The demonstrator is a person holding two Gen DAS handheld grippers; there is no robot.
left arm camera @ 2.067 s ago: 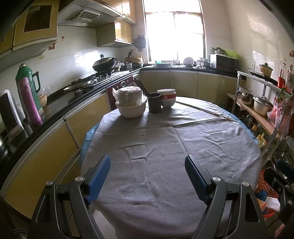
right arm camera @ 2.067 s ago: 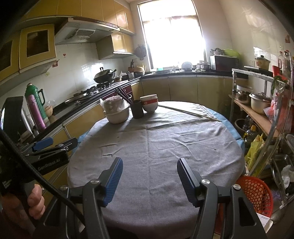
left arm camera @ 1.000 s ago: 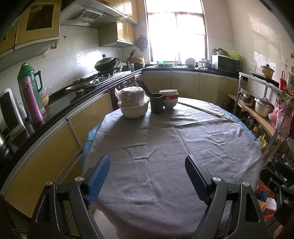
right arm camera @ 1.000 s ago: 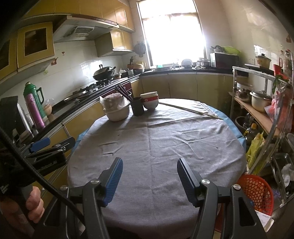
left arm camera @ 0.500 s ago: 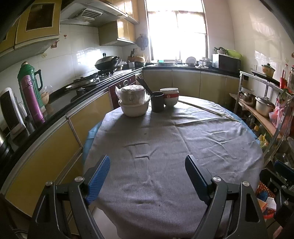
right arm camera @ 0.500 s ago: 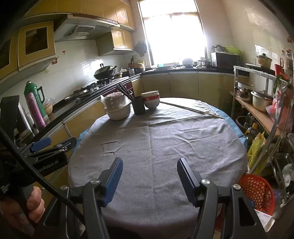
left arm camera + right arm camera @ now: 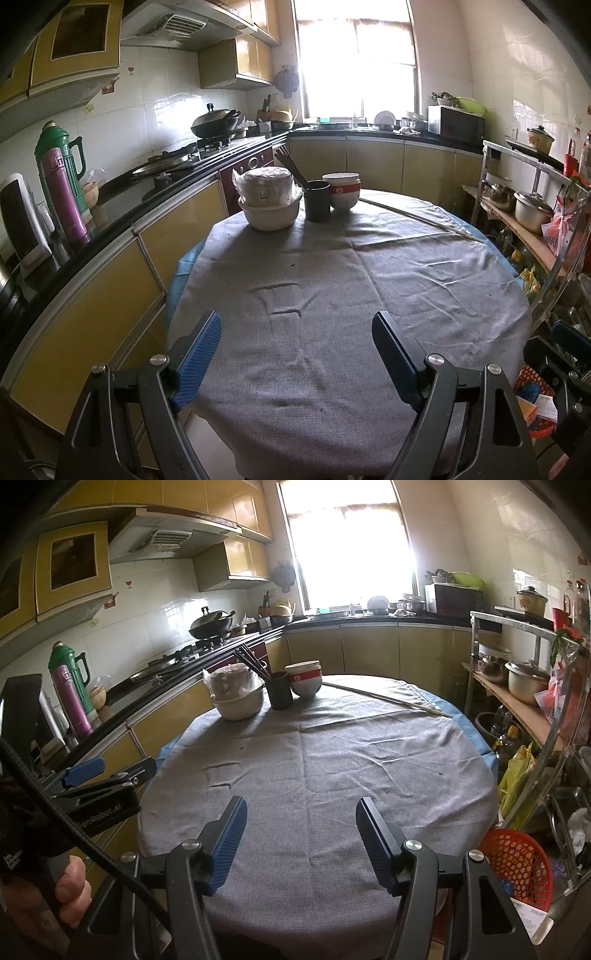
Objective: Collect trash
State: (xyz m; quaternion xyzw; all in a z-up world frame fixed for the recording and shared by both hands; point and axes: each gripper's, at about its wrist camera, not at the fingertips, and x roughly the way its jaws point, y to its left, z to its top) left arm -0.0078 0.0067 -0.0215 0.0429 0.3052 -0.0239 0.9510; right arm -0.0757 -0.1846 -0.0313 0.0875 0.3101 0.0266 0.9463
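A round table under a grey cloth (image 7: 332, 295) fills both wrist views. My left gripper (image 7: 295, 325) hovers over its near edge, open, with only cloth between the blue pads. My right gripper (image 7: 302, 806) hangs likewise over the near edge, open a little less wide and holding nothing. A few small dark crumbs (image 7: 292, 264) dot the cloth. On the floor to the right stands a red mesh basket (image 7: 517, 864) with paper scraps beside it. In the right wrist view a hand holds the left gripper (image 7: 92, 775) at the left.
At the table's far side stand a white bowl holding a plastic-wrapped pot (image 7: 269, 206), a black cup of chopsticks (image 7: 317, 201) and stacked bowls (image 7: 341, 192). A long thin stick (image 7: 417, 218) lies far right. A counter runs along the left, and a shelf rack (image 7: 517, 701) stands right.
Nothing on the table has moved. Both grippers keep the same opening and the same place over the table's near edge.
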